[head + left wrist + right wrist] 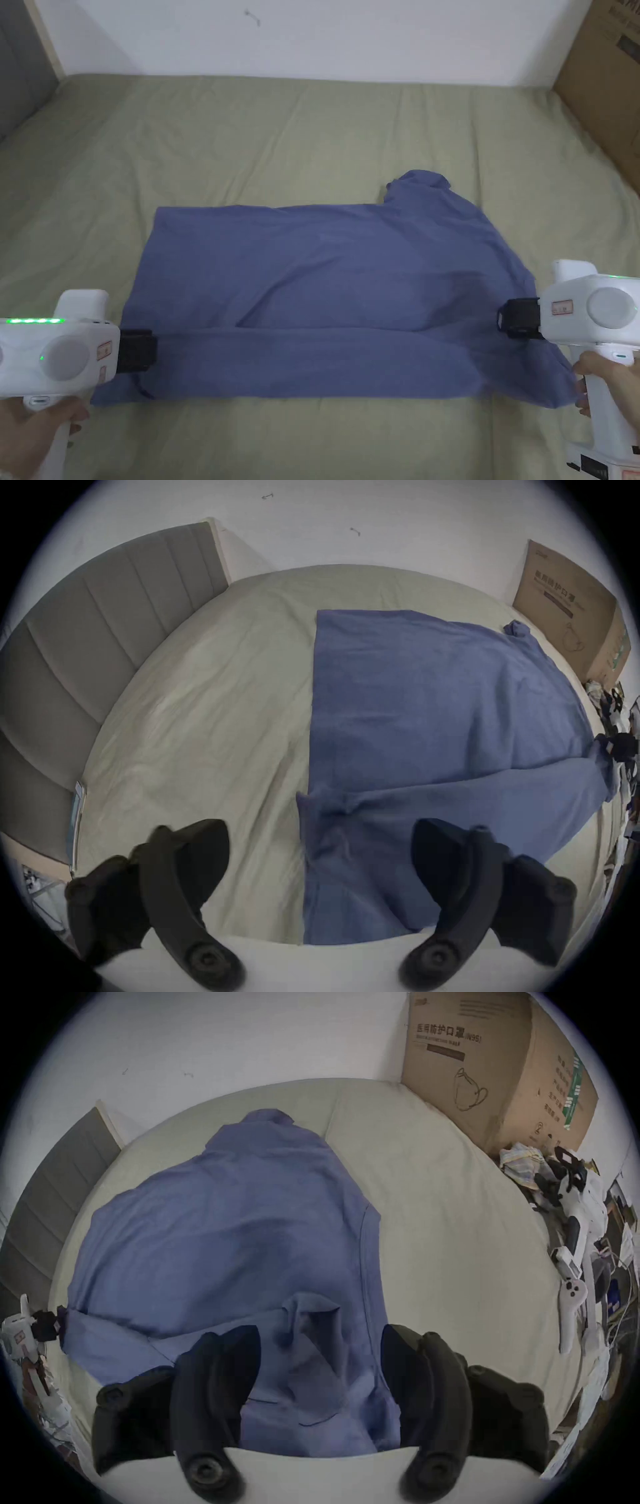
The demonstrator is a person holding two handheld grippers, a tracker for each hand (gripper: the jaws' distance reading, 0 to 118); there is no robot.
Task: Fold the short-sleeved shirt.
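Note:
A blue short-sleeved shirt (pixel 337 269) lies spread sideways on the olive bed sheet (pixel 250 137), its near long edge folded over toward the middle in a band (pixel 312 365). My left gripper (pixel 147 351) sits at the left end of that band, by the hem. In the left gripper view its jaws (pixel 320 840) stand wide apart over the shirt's edge (pixel 433 705). My right gripper (pixel 506 317) is at the right end, near the sleeve. Its jaws (pixel 320 1342) are open, with a raised pucker of cloth (pixel 311 1324) between them.
A large cardboard box (pixel 603 81) stands against the bed's far right side. A grey padded headboard (pixel 86 636) runs along the left. Clothes and white devices (pixel 571 1234) are piled beyond the bed's right edge. Bare sheet lies beyond the shirt, up to the white wall.

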